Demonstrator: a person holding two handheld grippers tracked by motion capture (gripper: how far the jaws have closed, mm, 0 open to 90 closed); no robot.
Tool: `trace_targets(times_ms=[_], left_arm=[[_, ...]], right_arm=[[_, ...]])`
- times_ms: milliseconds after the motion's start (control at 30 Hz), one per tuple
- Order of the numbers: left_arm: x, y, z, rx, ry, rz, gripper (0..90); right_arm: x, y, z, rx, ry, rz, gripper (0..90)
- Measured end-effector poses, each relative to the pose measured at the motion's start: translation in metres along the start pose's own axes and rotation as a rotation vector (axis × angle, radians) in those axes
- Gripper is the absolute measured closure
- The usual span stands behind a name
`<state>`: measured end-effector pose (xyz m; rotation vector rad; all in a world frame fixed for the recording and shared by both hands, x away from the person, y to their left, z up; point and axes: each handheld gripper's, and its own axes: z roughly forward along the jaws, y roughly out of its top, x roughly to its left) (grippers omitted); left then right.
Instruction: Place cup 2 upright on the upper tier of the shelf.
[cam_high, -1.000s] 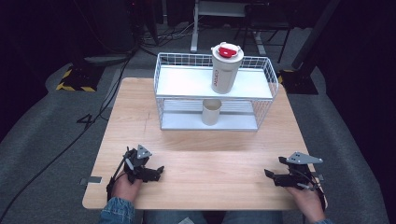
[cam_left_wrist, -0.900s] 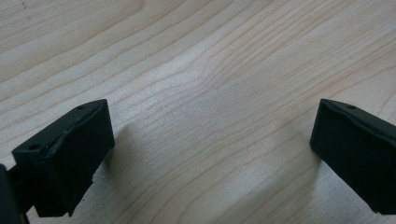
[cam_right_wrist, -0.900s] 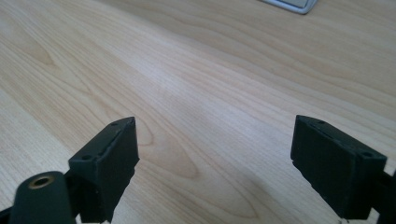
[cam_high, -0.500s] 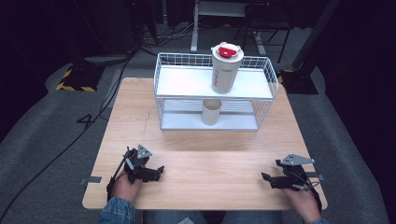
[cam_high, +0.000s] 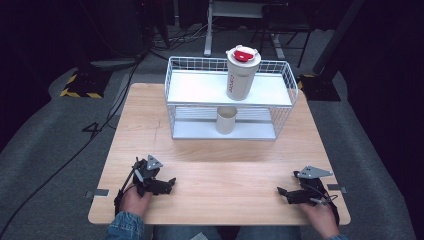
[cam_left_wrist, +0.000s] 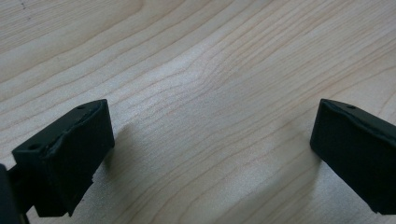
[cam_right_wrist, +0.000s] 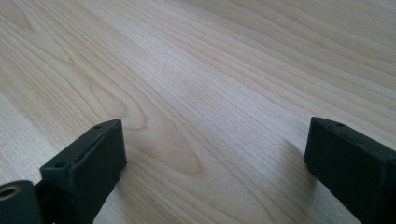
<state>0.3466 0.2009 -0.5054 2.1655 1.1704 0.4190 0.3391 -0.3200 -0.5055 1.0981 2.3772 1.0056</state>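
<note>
Both grippers rest low at the near edge of the table (cam_high: 150, 125), hands behind them. Left gripper (cam_high: 167, 184) is spread wide over bare wood with nothing between its jaws; right gripper (cam_high: 282, 194) is released too, its jaws have just been opening, and only wood grain lies between them.

Well beyond, the white wire rack (cam_high: 172, 75) stands at the far side. A small beige cup (cam_high: 226, 120) sits upright on its lower shelf; a tall tumbler (cam_high: 241, 75) with a red lid stands on the upper one, right above it.

The risk I see: reaching for the cup means sliding in under that upper shelf, and a knuckle or jaw clipping the wire could jolt the tall tumbler over. A hasty pinch could also tip the light cup.

Compared with a second ago, the right hand sits slightly nearer the edge; the left hasn't budged, and the rack's contents are unchanged.
</note>
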Motion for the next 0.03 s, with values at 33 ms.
trace_targets(times_ms=[33], left_arm=[[0.0,0.0,0.0,0.0,0.0,0.0,0.2]], right_arm=[[-0.0001,0.0,0.0,0.0,0.0,-0.001,5.2]])
